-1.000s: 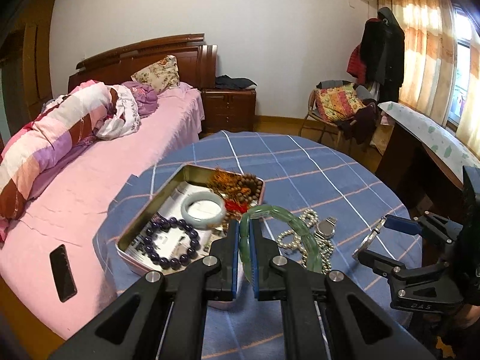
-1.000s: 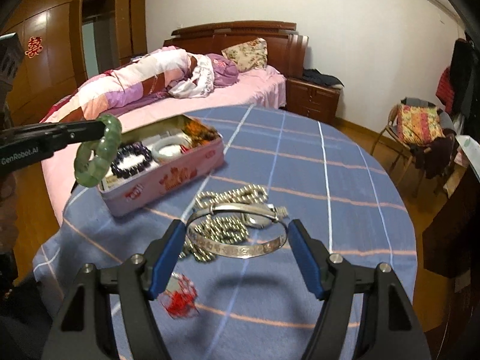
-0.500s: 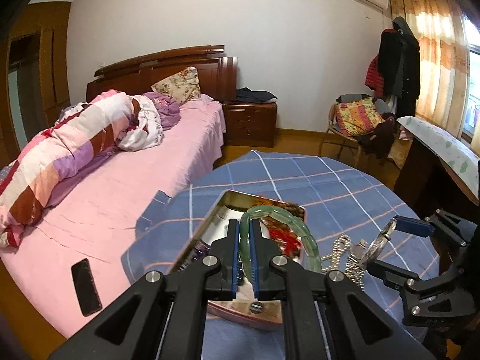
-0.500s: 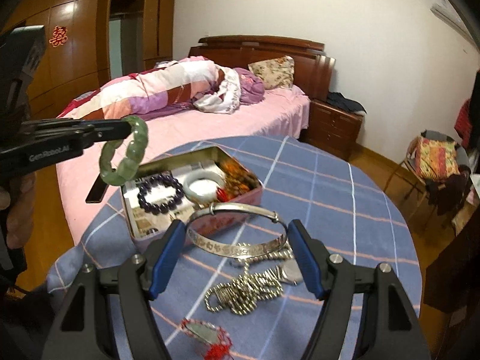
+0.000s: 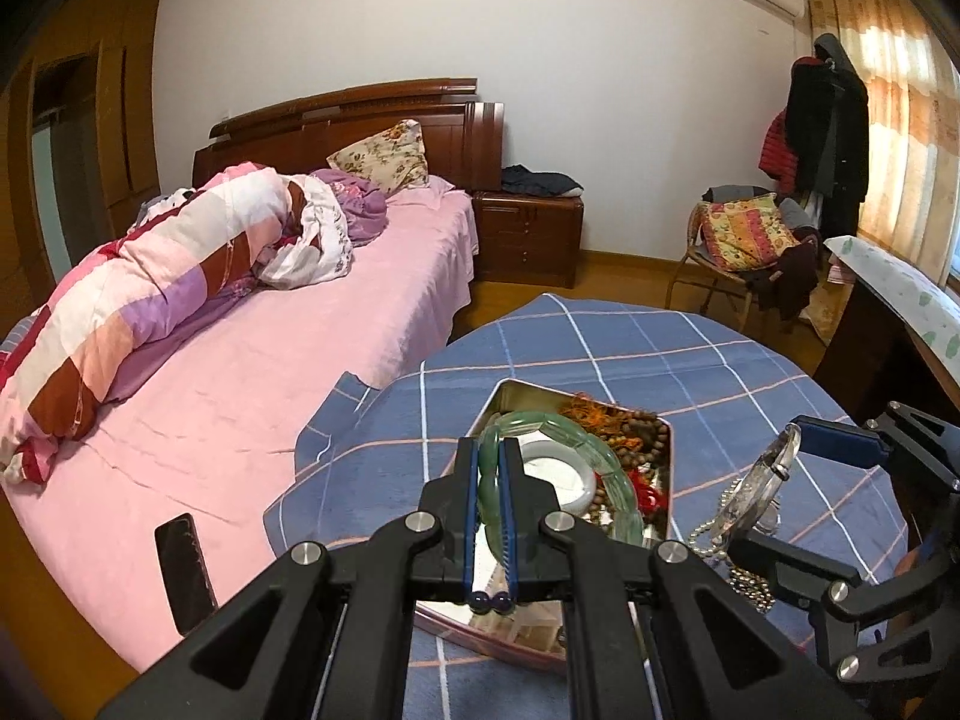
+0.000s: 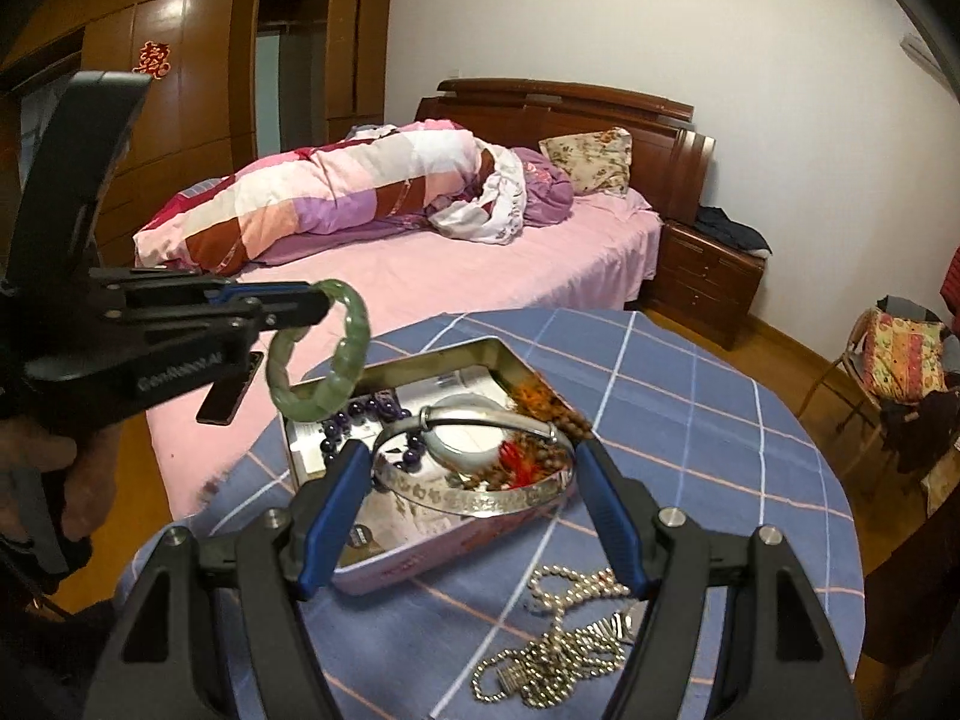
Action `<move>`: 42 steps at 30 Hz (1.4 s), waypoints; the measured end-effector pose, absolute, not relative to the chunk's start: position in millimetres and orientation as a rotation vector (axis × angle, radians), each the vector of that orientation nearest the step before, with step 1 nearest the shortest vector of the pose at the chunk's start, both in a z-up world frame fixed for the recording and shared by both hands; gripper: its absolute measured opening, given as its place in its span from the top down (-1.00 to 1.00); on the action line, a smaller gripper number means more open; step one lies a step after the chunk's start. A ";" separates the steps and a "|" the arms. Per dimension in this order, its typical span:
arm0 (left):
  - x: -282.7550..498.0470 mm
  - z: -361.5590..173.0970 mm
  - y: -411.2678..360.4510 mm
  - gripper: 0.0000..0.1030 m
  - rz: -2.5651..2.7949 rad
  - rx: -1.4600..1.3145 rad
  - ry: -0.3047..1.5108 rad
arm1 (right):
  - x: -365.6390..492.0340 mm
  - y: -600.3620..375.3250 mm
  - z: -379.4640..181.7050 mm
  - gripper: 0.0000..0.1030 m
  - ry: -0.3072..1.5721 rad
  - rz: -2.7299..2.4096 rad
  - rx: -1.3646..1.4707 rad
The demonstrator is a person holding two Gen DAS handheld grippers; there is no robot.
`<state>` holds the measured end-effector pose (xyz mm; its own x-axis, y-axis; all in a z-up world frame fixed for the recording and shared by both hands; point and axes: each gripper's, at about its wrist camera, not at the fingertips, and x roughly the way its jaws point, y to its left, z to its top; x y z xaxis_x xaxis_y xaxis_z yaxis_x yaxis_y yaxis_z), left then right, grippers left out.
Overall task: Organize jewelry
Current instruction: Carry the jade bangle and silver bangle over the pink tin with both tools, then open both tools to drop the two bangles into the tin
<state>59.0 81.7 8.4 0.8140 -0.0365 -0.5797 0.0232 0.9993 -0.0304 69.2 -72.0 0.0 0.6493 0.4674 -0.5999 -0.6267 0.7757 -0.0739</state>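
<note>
My left gripper [image 5: 492, 456] is shut on a green jade bangle [image 5: 600, 468] and holds it in the air over the near end of the open metal tin [image 5: 669, 480]. In the right wrist view the bangle [image 6: 324, 360] hangs above the tin's left corner. My right gripper [image 6: 474, 474] is shut on a silver bangle [image 6: 480, 498], held flat above the tin [image 6: 456, 546]. The tin holds a white bangle [image 6: 474, 438], purple beads [image 6: 360, 414] and brown and orange beads [image 6: 528, 456].
A pearl and metal chain pile with a watch [image 6: 570, 642] lies on the blue checked tablecloth [image 6: 690, 420] right of the tin. A pink bed [image 5: 270, 372] stands close on the left with a dark phone [image 5: 180, 564] on it. A chair [image 5: 744, 246] stands beyond.
Both grippers have moved left and up toward the tin, each carrying its bangle. The silver bangle has gone from above the chain pile to above the tin.
</note>
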 end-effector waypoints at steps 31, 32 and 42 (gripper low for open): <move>85.6 -29.2 88.5 0.89 -0.007 -0.026 0.719 | 90.9 -37.8 -32.2 -0.42 0.701 0.662 -0.314; 85.5 -29.7 88.1 0.89 -0.008 -0.024 0.721 | 91.1 -37.3 -32.8 -0.42 0.704 0.662 -0.315; 90.9 -42.4 88.7 0.89 -0.006 -0.009 0.755 | 97.6 -31.0 -46.7 -0.42 0.747 0.665 -0.332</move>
<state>90.9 88.7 -42.4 0.7284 -0.0085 -0.6851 0.0017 0.9999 -0.0106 97.6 -31.0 -46.7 0.5446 0.4359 -0.7165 -0.6615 0.7484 -0.0475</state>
